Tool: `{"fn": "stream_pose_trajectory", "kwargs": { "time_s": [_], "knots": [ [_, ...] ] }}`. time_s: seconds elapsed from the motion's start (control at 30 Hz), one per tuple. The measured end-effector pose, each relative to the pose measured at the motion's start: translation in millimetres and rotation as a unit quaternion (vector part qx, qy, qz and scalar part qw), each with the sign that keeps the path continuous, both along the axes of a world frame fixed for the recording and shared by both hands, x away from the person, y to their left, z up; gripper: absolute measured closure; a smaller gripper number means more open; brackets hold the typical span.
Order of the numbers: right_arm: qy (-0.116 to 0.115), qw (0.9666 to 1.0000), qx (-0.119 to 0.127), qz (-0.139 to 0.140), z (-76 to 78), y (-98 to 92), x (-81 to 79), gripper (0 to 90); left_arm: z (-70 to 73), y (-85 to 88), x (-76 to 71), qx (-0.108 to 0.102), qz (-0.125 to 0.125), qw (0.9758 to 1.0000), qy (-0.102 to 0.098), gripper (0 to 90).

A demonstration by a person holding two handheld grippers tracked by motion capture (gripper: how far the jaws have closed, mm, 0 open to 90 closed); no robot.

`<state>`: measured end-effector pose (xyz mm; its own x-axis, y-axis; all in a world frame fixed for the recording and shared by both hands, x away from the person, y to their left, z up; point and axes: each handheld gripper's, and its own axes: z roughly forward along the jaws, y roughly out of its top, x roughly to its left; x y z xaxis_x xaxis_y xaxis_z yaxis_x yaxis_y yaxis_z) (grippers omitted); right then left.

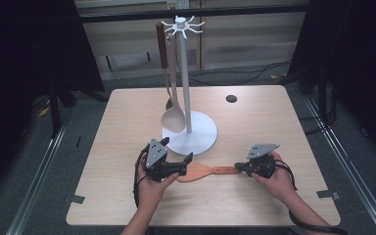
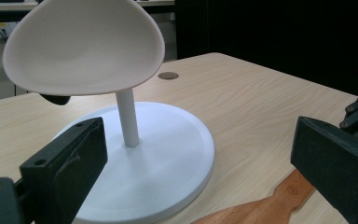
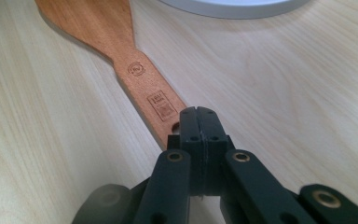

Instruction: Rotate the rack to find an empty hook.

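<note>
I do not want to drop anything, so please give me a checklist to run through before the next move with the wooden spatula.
1. Right hand-held gripper shut: ok, its pads meet.
2. It really grips the wooden spatula: cannot tell; the jaw tips sit at the handle end.
3. Left hand-held gripper open: ok.
4. Spatula lies flat on the table: ok.
5. Rack has free hooks: ok.
6. Hanging beige spoon clear of the lifting path: cannot tell.
</note>
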<state>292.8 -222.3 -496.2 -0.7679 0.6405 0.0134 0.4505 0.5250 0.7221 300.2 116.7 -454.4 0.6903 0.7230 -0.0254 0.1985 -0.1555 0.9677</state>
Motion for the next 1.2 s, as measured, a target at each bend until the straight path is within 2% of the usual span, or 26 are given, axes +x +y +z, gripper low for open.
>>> {"fn": "stream_pose_trajectory", "kwargs": {
  "time_s": [0.07,0.13,0.23,0.33,0.73,0.77,0.87,0.93,0.97,1.0,1.1,1.2],
  "knots": [
    [-0.009,0.9999,-0.010,0.005,-1.3,5.9,0.4,90.0,-0.2,1.4,-0.7,0.002,0.004,1.0000,0.002,3.8],
    [-0.008,0.9998,-0.019,0.007,0.1,9.4,2.0,90.0,-1.2,2.5,-0.8,0.001,0.002,1.0000,0.002,3.8],
    [-0.015,0.9997,-0.012,0.012,-1.7,12.3,3.4,90.0,-2.2,3.1,-1.6,0.005,0.009,0.9999,0.005,3.8],
    [-0.016,0.9997,-0.005,0.016,-2.6,16.4,4.3,90.0,-2.2,4.0,-1.4,0.004,0.004,1.0000,0.003,3.8],
    [-0.033,0.9981,-0.009,0.052,-3.4,50.0,8.9,90.0,-2.8,15.0,-5.9,0.006,0.017,0.9998,0.011,3.9],
    [-0.033,0.9979,-0.012,0.055,-2.9,52.2,9.6,90.0,-3.0,15.7,-6.0,0.002,0.012,0.9999,0.011,3.9],
    [-0.032,0.9977,-0.015,0.057,-2.6,53.9,11.8,90.0,-3.0,16.7,-7.1,0.008,0.014,0.9998,0.010,3.9],
    [-0.031,0.9978,-0.007,0.059,-3.3,52.9,12.8,90.0,-3.7,16.5,-7.4,0.013,0.014,0.9997,0.013,3.9],
    [-0.031,0.9978,-0.001,0.059,-3.4,51.9,13.2,85.6,-4.1,15.7,-7.3,0.013,0.011,0.9997,0.015,4.0],
    [-0.032,0.9980,0.010,0.054,-2.9,50.8,13.4,77.4,-4.4,15.1,-7.0,0.017,0.003,0.9997,0.016,4.3],
    [-0.031,0.9978,0.024,0.053,1.9,46.4,13.6,78.5,-5.0,10.3,-7.2,0.027,-0.006,0.9995,0.018,6.2],
    [-0.038,0.9979,0.028,0.043,6.8,40.9,12.5,68.4,-8.2,5.9,-4.8,0.040,-0.022,0.9986,0.026,7.5]
  ]
}}
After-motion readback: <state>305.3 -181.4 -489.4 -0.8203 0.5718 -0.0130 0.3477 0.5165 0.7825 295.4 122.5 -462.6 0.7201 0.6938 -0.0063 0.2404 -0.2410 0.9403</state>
